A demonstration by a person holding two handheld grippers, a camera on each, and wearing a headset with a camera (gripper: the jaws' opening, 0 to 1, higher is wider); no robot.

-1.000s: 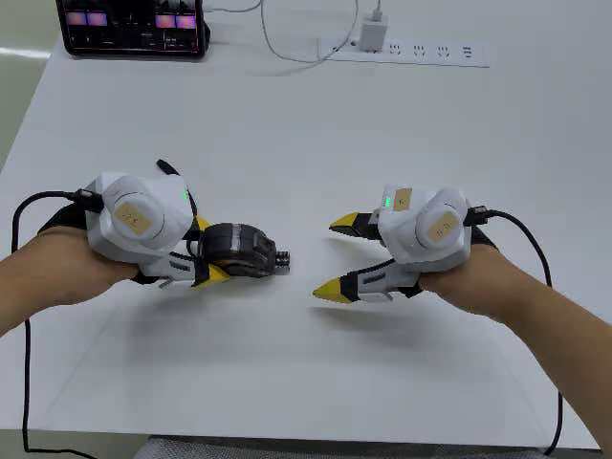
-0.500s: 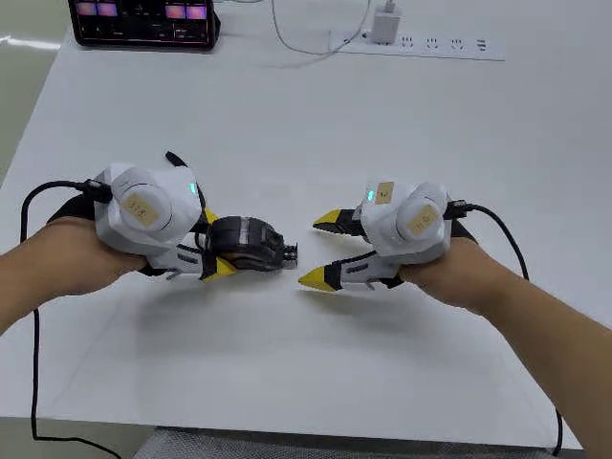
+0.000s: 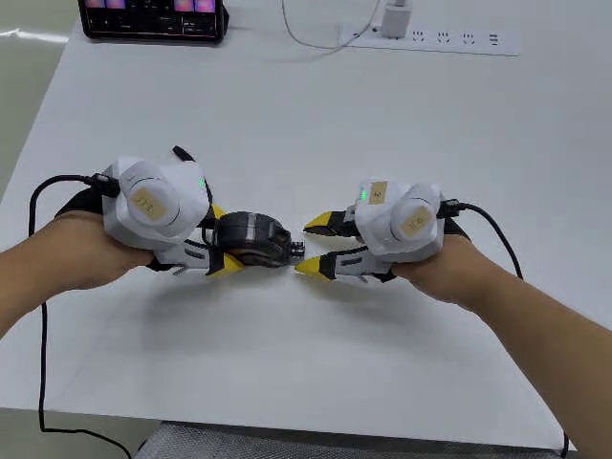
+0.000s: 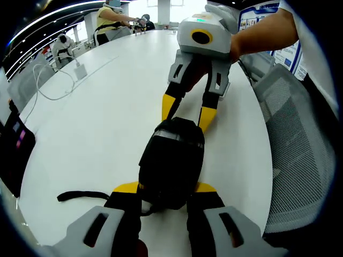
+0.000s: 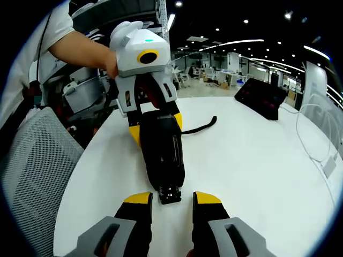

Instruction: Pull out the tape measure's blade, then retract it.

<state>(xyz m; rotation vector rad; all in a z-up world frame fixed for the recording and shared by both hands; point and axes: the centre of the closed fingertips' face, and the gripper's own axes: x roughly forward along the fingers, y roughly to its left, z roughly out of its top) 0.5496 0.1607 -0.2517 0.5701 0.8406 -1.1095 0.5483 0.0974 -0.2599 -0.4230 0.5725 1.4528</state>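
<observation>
The tape measure (image 3: 253, 239) lies on the desk (image 3: 287, 124), its case clamped in the jaws of the left gripper (image 3: 222, 239). The right gripper (image 3: 308, 248) holds its jaws spread either side of the blade hook (image 5: 170, 195), not gripping it. No blade is out yet: pulling and retracting both remain.

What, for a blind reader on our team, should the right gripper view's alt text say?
The right gripper, jaws open, flanks the blade tab of a black tape measure, not yet closed on it. The left gripper, opposite, clamps its case on a white table.
</observation>
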